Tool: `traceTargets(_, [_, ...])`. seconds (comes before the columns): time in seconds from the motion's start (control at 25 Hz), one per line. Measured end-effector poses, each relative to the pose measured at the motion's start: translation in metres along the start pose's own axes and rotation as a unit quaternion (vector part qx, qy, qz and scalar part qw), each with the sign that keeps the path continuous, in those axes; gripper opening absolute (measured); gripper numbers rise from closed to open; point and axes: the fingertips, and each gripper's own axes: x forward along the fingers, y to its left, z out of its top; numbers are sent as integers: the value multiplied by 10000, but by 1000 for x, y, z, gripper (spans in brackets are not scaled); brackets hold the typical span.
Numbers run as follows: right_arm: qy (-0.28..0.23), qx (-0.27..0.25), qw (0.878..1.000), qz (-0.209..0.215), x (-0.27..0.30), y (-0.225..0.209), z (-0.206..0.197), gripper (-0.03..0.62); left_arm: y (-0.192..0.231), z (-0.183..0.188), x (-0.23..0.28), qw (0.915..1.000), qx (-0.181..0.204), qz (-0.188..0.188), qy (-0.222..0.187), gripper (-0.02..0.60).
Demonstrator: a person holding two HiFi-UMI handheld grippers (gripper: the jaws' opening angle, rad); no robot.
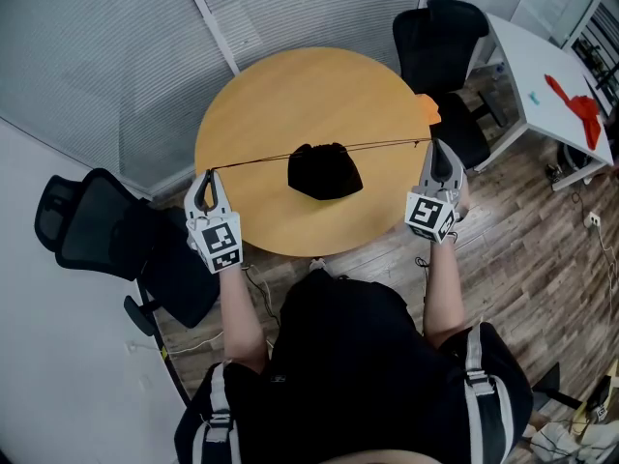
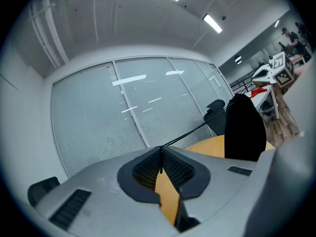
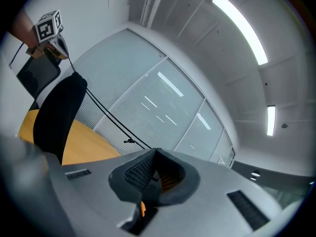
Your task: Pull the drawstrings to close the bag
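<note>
A black drawstring bag is at the middle of the round wooden table, its mouth gathered at the top. A thin black drawstring runs taut to the left, another drawstring to the right. My left gripper is at the table's left edge, shut on the left string's end. My right gripper is at the right edge, shut on the right string's end. In the left gripper view the bag stands upright. The right gripper view shows the bag too.
Black office chairs stand at the left and behind the table at the right. A white desk with a red object is at the far right. A glass wall with blinds runs behind the table.
</note>
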Motion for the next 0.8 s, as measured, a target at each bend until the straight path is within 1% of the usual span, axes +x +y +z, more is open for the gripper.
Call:
traceTargets(0.12, [-16,-20,10000,-1,2,-1,1,58,0,-1,1,9999,-101,-18,2,23])
traceTargets(0.48, [22,-60,10000,31,5,-1,-3,60,-1,0,1,9999,130,57,6,23])
traceTargets(0.8, [-9,-93,9999,53,11,1,0,60,2,-5,3,10000,51,46,24,23])
